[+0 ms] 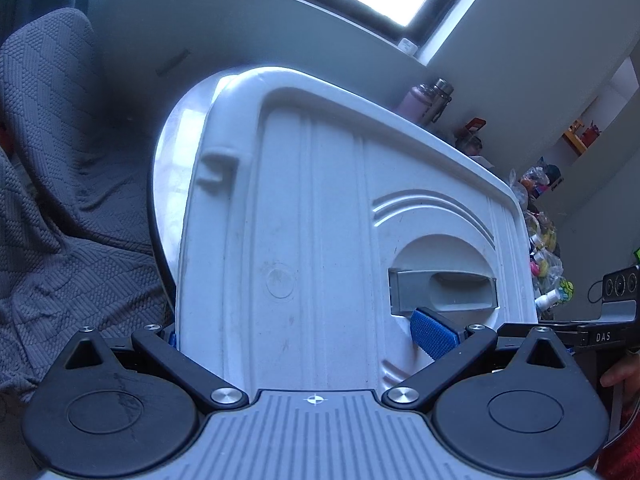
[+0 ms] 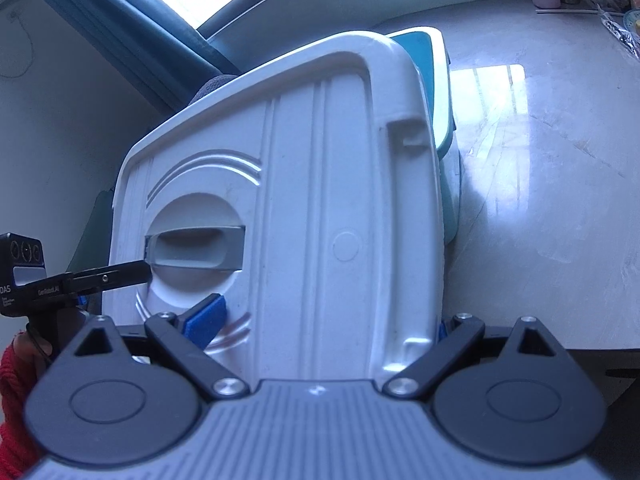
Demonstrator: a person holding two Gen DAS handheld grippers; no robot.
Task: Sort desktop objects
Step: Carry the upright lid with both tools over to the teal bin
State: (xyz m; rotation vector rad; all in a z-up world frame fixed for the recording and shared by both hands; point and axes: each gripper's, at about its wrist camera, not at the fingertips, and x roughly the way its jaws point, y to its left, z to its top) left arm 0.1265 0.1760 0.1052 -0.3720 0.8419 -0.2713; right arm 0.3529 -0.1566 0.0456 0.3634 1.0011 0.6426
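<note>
A white plastic box lid (image 1: 320, 208) with a grey recessed handle (image 1: 444, 288) fills the left wrist view. It also fills the right wrist view (image 2: 304, 208), with its grey handle (image 2: 196, 250) at the left. The lid stands tilted against a teal box (image 2: 436, 92). My left gripper (image 1: 304, 336) is spread wide across the lid's near edge, one blue pad (image 1: 434, 334) lying on the lid's face. My right gripper (image 2: 320, 324) is spread wide across the same edge, its blue pad (image 2: 206, 320) on the face. I cannot tell whether either clamps the lid.
The box stands on a pale glossy tabletop (image 2: 540, 152). A grey knitted cover (image 1: 60, 180) lies to the left. Bottles (image 1: 428, 100) and bagged small toys (image 1: 544, 232) sit at the back right. A blue curtain (image 2: 132, 28) hangs behind.
</note>
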